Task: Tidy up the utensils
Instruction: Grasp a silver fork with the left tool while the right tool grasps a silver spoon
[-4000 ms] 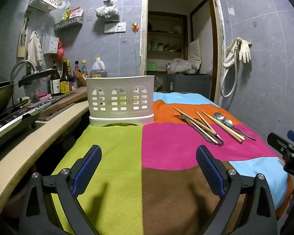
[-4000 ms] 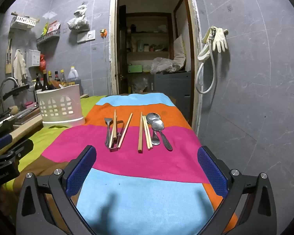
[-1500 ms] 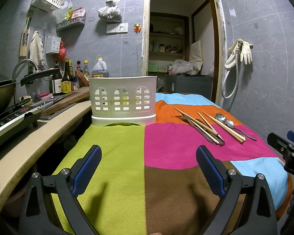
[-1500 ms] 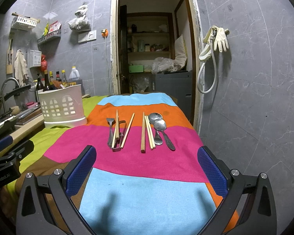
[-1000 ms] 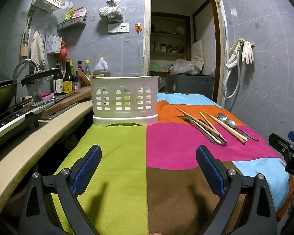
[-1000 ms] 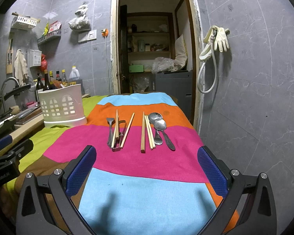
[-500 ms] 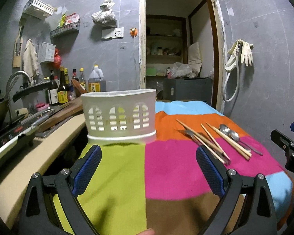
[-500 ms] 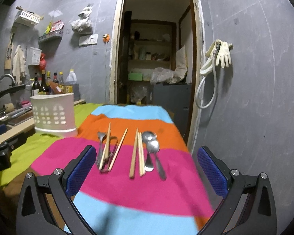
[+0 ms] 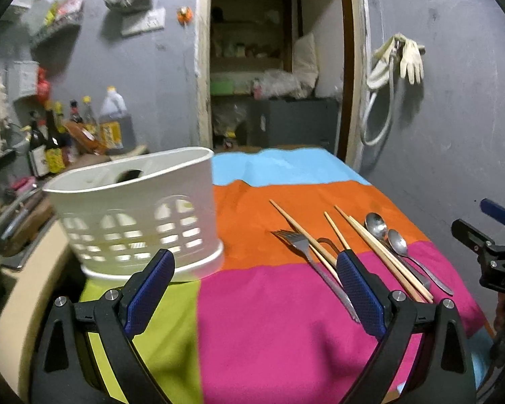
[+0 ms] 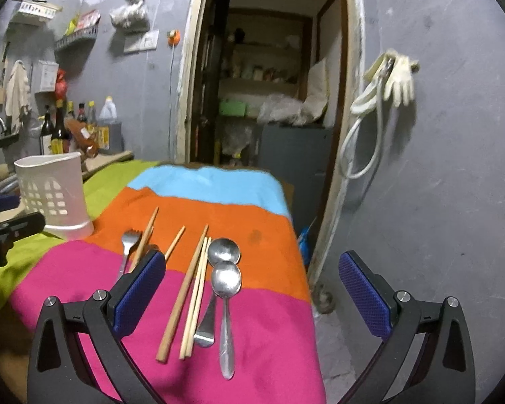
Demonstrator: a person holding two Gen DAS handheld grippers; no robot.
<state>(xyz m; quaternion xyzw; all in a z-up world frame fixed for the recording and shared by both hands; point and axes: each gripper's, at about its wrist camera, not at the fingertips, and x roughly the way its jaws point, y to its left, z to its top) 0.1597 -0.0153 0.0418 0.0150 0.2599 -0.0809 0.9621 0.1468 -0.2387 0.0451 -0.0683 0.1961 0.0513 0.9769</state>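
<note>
Left wrist view: the left gripper (image 9: 254, 284) hangs wide apart over the striped cloth (image 9: 269, 320), gripping nothing, its left pad covering the base of the white utensil basket (image 9: 134, 215) and its right pad hiding the lower handles of the fork (image 9: 294, 240) and chopsticks (image 9: 383, 252), with the background blurred. Right wrist view: the right gripper (image 10: 252, 293) also spreads wide and empty, two spoons (image 10: 224, 269) and loose chopsticks (image 10: 193, 282) lying on the cloth between its fingers, while the fork (image 10: 129, 240) is partly hidden behind the left pad and the basket (image 10: 52, 190) stands well off to the left.

Both grippers have closed in on the table

The left gripper (image 9: 254, 284) now sits near the basket (image 9: 134, 215); the right gripper (image 10: 252, 288) hangs over the spoons (image 10: 225, 279) and chopsticks (image 10: 188, 289).
</note>
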